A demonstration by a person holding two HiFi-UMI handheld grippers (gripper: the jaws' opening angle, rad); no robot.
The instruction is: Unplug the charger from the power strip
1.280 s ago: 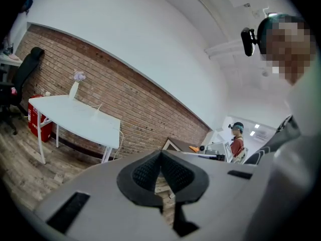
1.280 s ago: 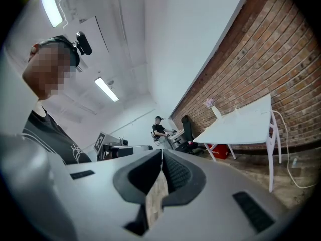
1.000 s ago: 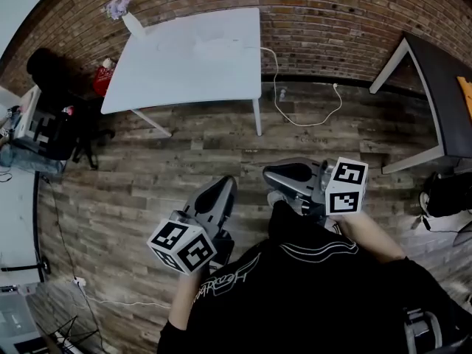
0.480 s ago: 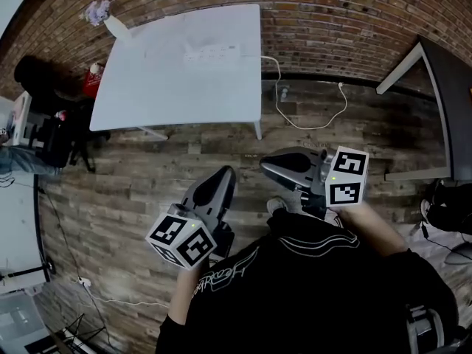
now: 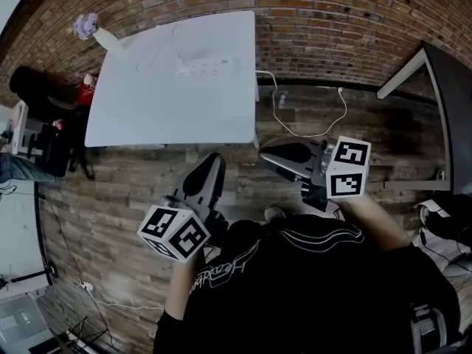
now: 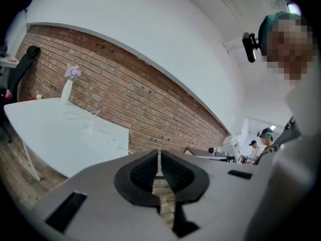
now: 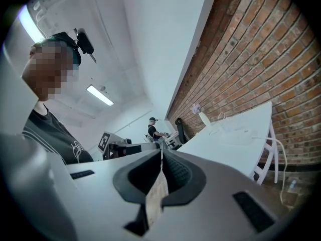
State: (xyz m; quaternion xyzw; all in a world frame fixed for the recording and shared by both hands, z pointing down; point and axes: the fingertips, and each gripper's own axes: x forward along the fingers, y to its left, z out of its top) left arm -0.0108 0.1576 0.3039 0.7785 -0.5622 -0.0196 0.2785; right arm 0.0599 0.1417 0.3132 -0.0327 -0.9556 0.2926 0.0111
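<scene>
Power strip (image 5: 205, 68): white, long and slim, a row of sockets along its top. It lies flat on the white counter (image 5: 169, 113), toward the back edge by the brick wall (image 5: 332, 21).
Charger: can't be picked out on the strip (too small in the head view).
Cable (image 5: 324, 130): white, it leaves the strip's right end, drops past the counter's edge and loops across the wooden floor (image 5: 110, 190).
Strip and left hand-held gripper (image 5: 214, 162): well apart. The gripper hangs over the floor just short of the counter's near edge, nose aimed at the counter, with the strip ahead at the far side.
Left hand-held gripper state: jaws pressed together, nothing between them.
Strip and right hand-held gripper (image 5: 264, 153): well apart. This gripper sits off the counter's near right corner, pointing left in the head view.
Right hand-held gripper state: jaws closed, empty.
Far left corner of the counter: a white vase (image 5: 103, 37) with purple flowers.
</scene>
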